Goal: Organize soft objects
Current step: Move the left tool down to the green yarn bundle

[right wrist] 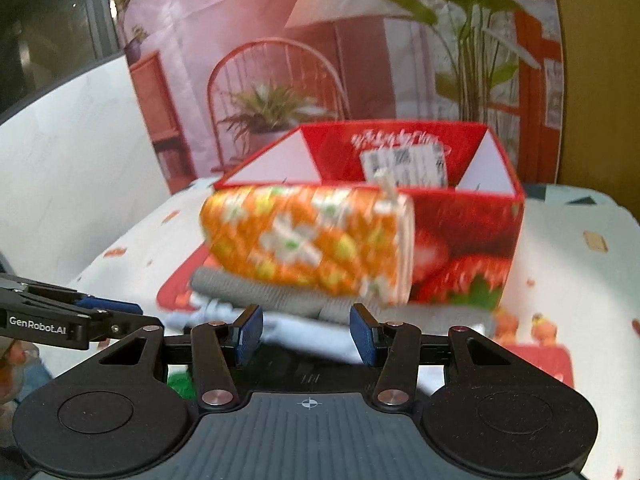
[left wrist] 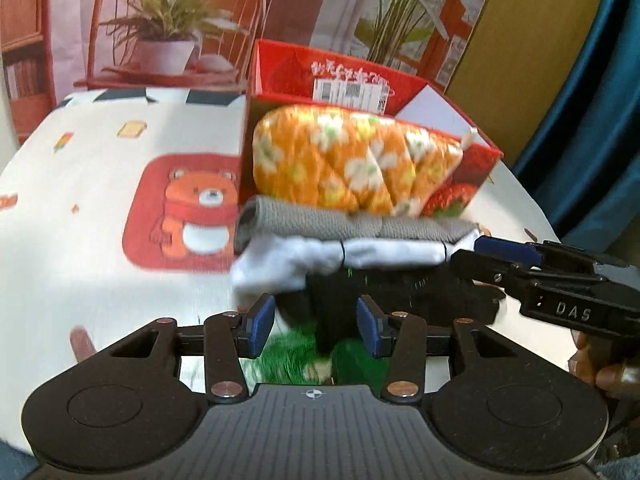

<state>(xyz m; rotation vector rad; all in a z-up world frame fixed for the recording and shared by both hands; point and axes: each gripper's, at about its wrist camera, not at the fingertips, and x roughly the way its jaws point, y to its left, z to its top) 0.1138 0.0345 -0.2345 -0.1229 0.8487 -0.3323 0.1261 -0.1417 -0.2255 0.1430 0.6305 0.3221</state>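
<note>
Here, stacked cloths (left wrist: 352, 236) lay before the red box (right wrist: 472, 240), orange floral roll (right wrist: 308, 248) topmost, left tongs (left wrist: 316, 326) and right tongs (right wrist: 306, 334) gripping the stack's black bottom layer (left wrist: 332, 300), on the tabletop (left wrist: 100, 184).

Lying open left of red box (left wrist: 360, 80): broad stretch of printed tablecloth (left wrist: 100, 160). Blocking box's near wall: stack of orange floral cloth (left wrist: 352, 160), grey cloth (left wrist: 360, 228), white cloth (left wrist: 320, 256). Crowding stack's right end: right gripper (left wrist: 500, 252). Closing off behind: printed backdrop (left wrist: 180, 20). Standing open on top: box mouth, shipping label (right wrist: 404, 166) on inside of far wall.
</note>
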